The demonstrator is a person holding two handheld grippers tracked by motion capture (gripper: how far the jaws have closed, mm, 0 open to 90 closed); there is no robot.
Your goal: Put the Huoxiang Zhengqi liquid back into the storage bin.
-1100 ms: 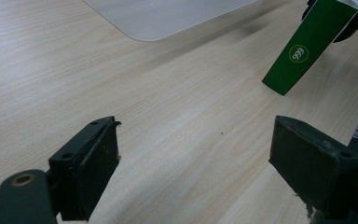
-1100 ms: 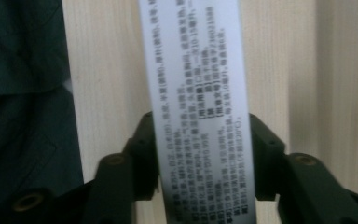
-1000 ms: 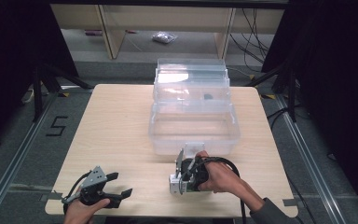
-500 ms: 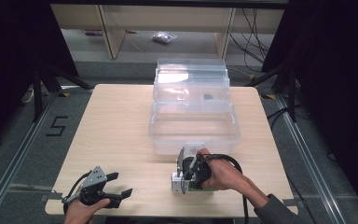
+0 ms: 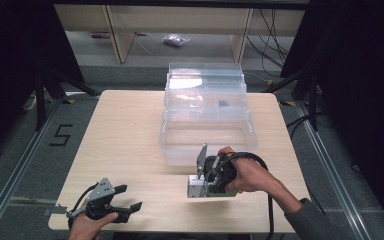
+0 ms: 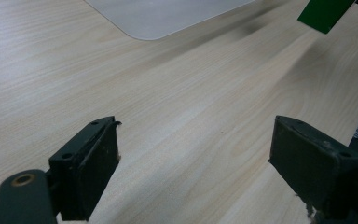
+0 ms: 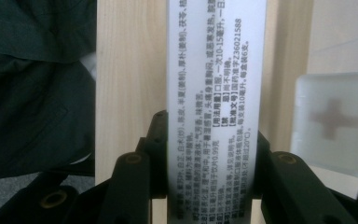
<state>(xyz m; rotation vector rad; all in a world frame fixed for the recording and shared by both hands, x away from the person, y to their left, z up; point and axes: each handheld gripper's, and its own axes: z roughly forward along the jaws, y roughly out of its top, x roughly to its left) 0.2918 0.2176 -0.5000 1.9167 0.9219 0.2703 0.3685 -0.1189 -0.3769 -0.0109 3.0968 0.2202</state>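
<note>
My right gripper point(image 5: 207, 181) holds a small white carton with a green side point(image 5: 200, 190) just above the table's front middle. In the right gripper view the carton point(image 7: 214, 84) stands upright between the black jaws, its face covered in printed text, and my right gripper point(image 7: 212, 158) is shut on it. My left gripper point(image 5: 126, 198) lies near the front left corner, its jaws wide apart. Bare wood fills the gap of my left gripper point(image 6: 196, 140), and the carton's green corner point(image 6: 325, 13) shows far off.
A clear plastic storage box point(image 5: 207, 131) with its lid tilted back stands behind the carton at the table's middle back. Its translucent wall with a cross mark point(image 7: 333, 121) is beside the carton. The light wooden table point(image 5: 120, 135) ends near both hands. A dark sleeve point(image 7: 32, 79) is at left.
My right hand has shifted slightly right and away from the front edge, carrying the carton. The left gripper has stayed in place.
</note>
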